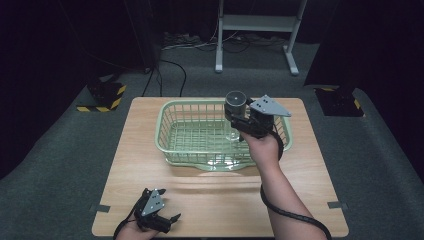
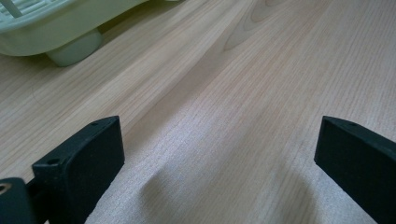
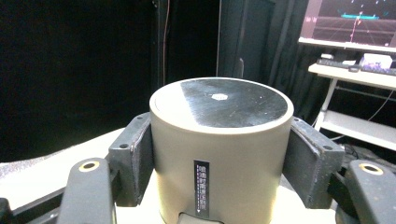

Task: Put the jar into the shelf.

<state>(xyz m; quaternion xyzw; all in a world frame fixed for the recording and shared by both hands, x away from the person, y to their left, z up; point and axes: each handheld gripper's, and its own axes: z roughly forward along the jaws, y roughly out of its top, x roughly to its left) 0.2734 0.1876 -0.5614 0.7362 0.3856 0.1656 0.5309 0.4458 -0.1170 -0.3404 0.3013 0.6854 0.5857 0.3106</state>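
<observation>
A: From above, where's your right gripper [image 1: 239, 121]?
B: Over the green basket's [image 1: 167, 145] far right part, clamped on a grey canister [image 1: 235, 102].
A: Your left gripper [image 2: 219, 154]?
B: Jaws spread wide above the bare table [image 2: 243, 70].
A: Right gripper view?
B: Both pads [image 3: 133, 154] squeeze the canister's sides.

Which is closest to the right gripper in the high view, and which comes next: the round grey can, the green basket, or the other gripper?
1. The round grey can: clamped between the jaws of the right gripper, over the basket's far right part.
2. The green basket: just beneath and to the left.
3. The left gripper: farthest, at the table's near left edge.
</observation>
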